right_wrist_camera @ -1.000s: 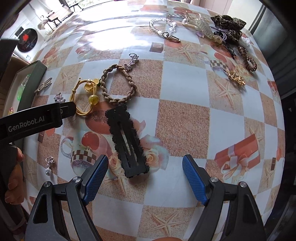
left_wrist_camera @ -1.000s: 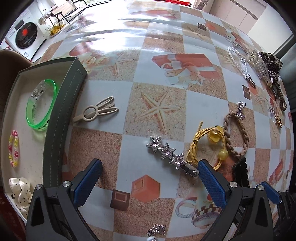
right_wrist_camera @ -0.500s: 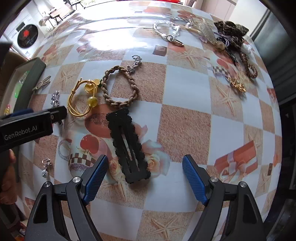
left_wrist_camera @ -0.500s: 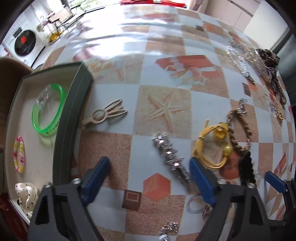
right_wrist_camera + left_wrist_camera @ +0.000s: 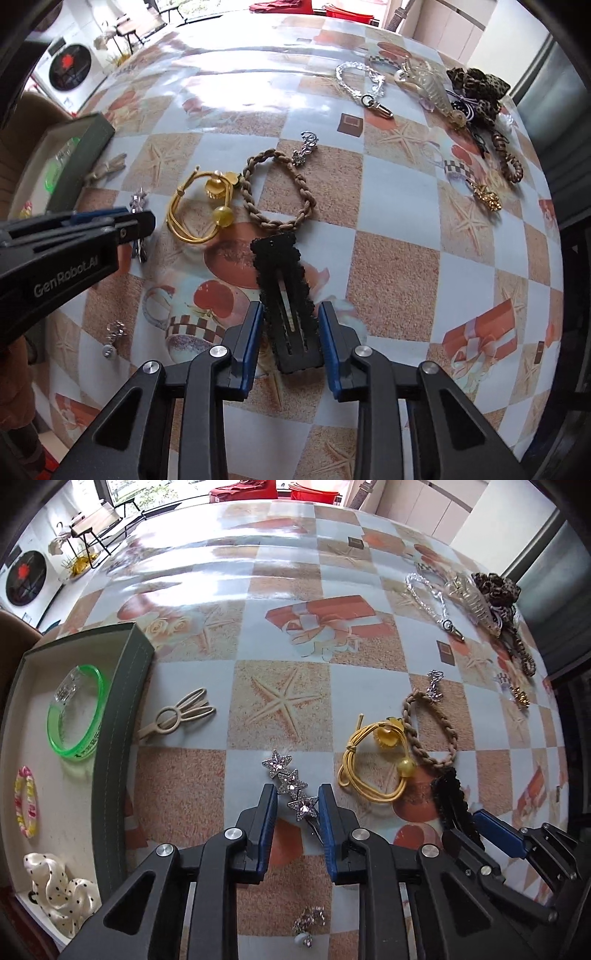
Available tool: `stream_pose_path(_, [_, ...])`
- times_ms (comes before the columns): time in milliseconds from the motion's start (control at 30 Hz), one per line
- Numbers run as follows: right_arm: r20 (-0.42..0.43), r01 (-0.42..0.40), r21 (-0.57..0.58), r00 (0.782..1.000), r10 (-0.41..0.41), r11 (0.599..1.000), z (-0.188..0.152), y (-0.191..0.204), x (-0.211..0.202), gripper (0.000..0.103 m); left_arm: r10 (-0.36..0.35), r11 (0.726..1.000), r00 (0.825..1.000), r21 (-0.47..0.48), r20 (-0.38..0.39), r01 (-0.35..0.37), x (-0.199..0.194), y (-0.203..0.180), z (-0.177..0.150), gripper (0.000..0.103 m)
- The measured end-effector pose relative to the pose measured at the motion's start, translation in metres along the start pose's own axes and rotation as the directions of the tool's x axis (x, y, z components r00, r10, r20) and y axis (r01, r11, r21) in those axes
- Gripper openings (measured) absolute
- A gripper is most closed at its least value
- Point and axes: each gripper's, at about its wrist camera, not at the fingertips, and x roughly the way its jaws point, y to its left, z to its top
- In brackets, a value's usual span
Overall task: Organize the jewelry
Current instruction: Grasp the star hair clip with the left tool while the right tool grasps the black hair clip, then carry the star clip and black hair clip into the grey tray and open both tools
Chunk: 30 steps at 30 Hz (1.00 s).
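My left gripper (image 5: 297, 805) has its blue jaws closed in on the silver star hair clip (image 5: 291, 784) and grips its near end on the table. My right gripper (image 5: 290, 325) has its jaws closed against the sides of the black scalloped snap clip (image 5: 284, 295). The green-walled jewelry box (image 5: 118, 716) stands at the left and holds a green bangle (image 5: 75, 716), a pink-yellow bead ring (image 5: 25, 801) and a white dotted scrunchie (image 5: 59, 890). The left gripper also shows in the right wrist view (image 5: 136, 223).
A beige clip (image 5: 177, 716) lies by the box. A yellow hair tie (image 5: 376, 768) and a brown braided tie (image 5: 428, 731) lie between the grippers. A small earring (image 5: 306, 923) is near the front. A chain, claw clip and leopard scrunchie (image 5: 495, 587) lie far right.
Both grippers went from wide open to closed: the left onto the star clip, the right onto the black snap clip. Both moved forward a little.
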Motion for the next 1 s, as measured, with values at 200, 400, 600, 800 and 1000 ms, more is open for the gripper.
stream_pose_path(200, [0.001,-0.102,0.110,0.995,0.102,0.989,-0.001,-0.021,-0.014,0.032,-0.021,1.000,0.999,0.006,0.032,0.021,-0.020,0.009,-0.022,0.026])
stream_pose_path(400, [0.007,-0.159,0.180,0.987,0.160,0.971,0.001,-0.037,-0.026,0.032,-0.028,1.000,0.997,0.004,0.074,0.028,-0.049,0.019,-0.031,0.026])
stream_pose_path(600, [0.014,-0.176,0.173,0.984,0.177,0.969,0.007,-0.028,-0.038,0.033,-0.035,0.999,0.992,-0.024,0.120,0.038,-0.073,0.036,-0.032,0.026])
stream_pose_path(800, [0.034,-0.215,0.140,0.977,0.212,0.966,0.022,-0.004,-0.051,0.033,-0.019,0.997,0.985,-0.070,0.169,0.031,-0.098,0.067,-0.033,0.026])
stream_pose_path(1000, [0.057,-0.262,0.066,0.964,0.259,0.963,0.047,0.041,-0.059,0.033,0.019,0.990,0.977,-0.142,0.214,0.012,-0.120,0.112,-0.038,0.026])
